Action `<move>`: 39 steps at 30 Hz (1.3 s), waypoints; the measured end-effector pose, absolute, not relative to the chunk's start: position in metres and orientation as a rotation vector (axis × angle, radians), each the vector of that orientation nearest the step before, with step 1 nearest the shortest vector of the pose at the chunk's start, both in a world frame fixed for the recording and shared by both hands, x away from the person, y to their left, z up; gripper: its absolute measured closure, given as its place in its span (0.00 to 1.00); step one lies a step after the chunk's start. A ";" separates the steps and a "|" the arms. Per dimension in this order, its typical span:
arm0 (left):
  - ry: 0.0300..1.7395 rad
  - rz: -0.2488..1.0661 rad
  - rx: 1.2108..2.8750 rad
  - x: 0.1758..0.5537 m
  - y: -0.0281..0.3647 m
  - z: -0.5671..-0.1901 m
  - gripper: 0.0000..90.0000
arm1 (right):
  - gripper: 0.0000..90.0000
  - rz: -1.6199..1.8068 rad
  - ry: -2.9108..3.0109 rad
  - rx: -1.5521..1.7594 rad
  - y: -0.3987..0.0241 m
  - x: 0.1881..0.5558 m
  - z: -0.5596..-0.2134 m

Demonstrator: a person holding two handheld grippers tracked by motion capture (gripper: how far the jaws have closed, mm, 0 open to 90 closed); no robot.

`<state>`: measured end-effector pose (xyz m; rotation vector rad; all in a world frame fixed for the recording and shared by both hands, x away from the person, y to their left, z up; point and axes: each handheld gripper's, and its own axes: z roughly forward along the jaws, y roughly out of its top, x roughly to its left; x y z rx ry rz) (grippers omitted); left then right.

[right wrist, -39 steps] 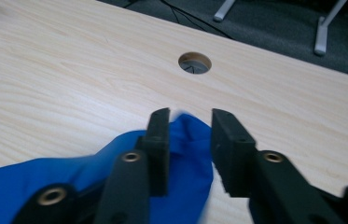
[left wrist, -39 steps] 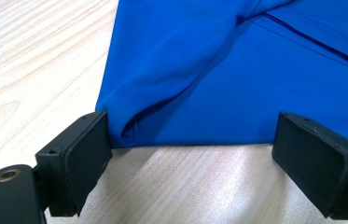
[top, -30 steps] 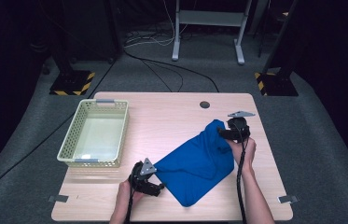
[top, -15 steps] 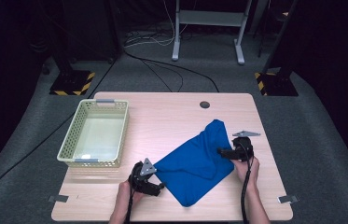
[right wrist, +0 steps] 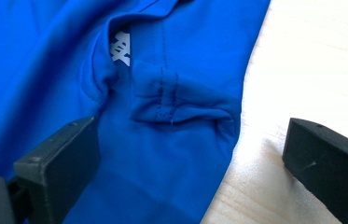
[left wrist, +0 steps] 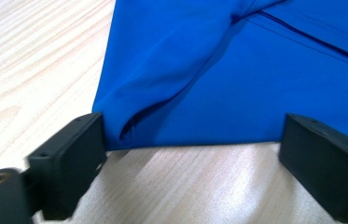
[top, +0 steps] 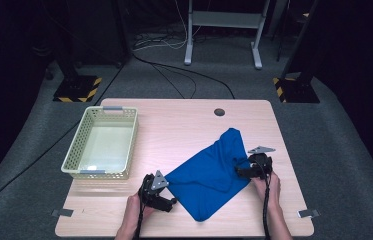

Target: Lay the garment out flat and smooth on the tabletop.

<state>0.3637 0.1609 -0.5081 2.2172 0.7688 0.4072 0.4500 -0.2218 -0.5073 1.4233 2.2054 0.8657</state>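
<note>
Near the table's (top: 184, 120) front right corner lay the blue cloth (top: 209, 175); the left gripper (top: 166, 202) and right gripper (top: 239, 171), jaws just spread wide, flanked its edges, gripping nothing.

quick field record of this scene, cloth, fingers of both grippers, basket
cloth: blue garment lying folded flat on the wooden table
left gripper: at the garment's near left edge, jaws have just been opening, fingers apart, nothing pinched
right gripper: at the garment's right edge, jaws have just been opening, fingers spread, one over the cloth, not pressing
basket: pale mesh, empty, left of the garment
</note>
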 end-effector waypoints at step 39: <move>0.768 0.304 2.252 0.363 0.150 -0.511 0.00 | 0.04 0.945 2.240 1.324 -0.178 0.406 -0.511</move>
